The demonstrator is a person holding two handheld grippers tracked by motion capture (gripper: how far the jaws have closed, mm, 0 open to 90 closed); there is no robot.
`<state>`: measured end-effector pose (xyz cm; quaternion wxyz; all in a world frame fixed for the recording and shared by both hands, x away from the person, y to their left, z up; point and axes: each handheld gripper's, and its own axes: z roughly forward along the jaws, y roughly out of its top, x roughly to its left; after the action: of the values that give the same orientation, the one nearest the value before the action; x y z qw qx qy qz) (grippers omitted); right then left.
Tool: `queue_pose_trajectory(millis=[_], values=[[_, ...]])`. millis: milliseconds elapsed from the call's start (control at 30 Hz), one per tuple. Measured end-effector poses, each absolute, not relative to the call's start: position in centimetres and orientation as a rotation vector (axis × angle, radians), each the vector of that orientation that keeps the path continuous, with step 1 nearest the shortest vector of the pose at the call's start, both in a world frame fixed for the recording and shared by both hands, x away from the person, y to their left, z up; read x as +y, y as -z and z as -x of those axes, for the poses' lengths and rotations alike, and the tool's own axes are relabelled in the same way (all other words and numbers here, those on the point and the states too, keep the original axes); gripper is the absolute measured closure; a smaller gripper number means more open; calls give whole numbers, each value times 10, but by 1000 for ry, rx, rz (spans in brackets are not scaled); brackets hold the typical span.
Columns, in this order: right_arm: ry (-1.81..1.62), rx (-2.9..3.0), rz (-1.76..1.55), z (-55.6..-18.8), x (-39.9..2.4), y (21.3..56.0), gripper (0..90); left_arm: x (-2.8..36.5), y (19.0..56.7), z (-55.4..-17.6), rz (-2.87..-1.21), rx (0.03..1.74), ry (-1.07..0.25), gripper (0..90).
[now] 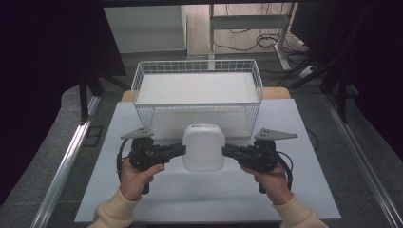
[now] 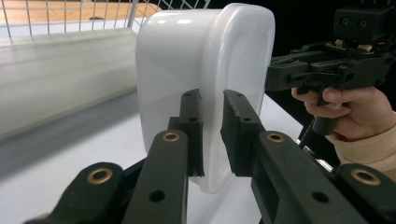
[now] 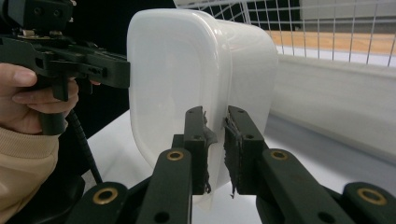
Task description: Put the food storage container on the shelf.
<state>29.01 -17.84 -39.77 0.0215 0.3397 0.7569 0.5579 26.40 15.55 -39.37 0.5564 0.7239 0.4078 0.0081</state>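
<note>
A: Well, both hands are on it. The white rounded-square plastic container (image 1: 204,147) sits between the two grippers, in front of the white wire basket (image 1: 197,107).

B: Right, and the left gripper (image 1: 182,150) comes in from the container's left side, jaws clamped onto its rim. In the left gripper view the rim (image 2: 212,140) sits pinched between the two black jaws, pads pressing on either face.

A: Same story opposite. The right gripper (image 1: 225,151) bites the container's right edge, and in the right gripper view the lip (image 3: 215,140) runs straight down the narrow gap between the jaws, both worn pads tight against it.

B: So the container is gripped from both sides, held level between them, lid side up as the high view shows it.

A: Is it on the white counter (image 1: 209,197)?

B: It looks lifted: in the left gripper view the lower edge hangs clear of the counter surface, with shadow underneath.

A: And the basket?

B: Just behind the container, standing on the counter, with a white liner inside. The container's far edge overlaps the basket's front wall in the high view, though I cannot tell whether they touch.

A: Cream sleeves (image 1: 116,213) at the bottom, hands wrapped round both grips.
</note>
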Motion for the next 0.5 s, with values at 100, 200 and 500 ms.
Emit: queue_pose_trajectory(millis=[100,200,500], values=[[-1732,2342,-1047,-293,-178,394,791,156,390,-266,-1712,959,-30,791],[-1733,2336,-1040,-295,-177,391,791,156,385,-268,-1713,954,-39,792],[-1735,2327,-1029,-310,-177,375,790,158,371,-288,-1697,946,-1,790]])
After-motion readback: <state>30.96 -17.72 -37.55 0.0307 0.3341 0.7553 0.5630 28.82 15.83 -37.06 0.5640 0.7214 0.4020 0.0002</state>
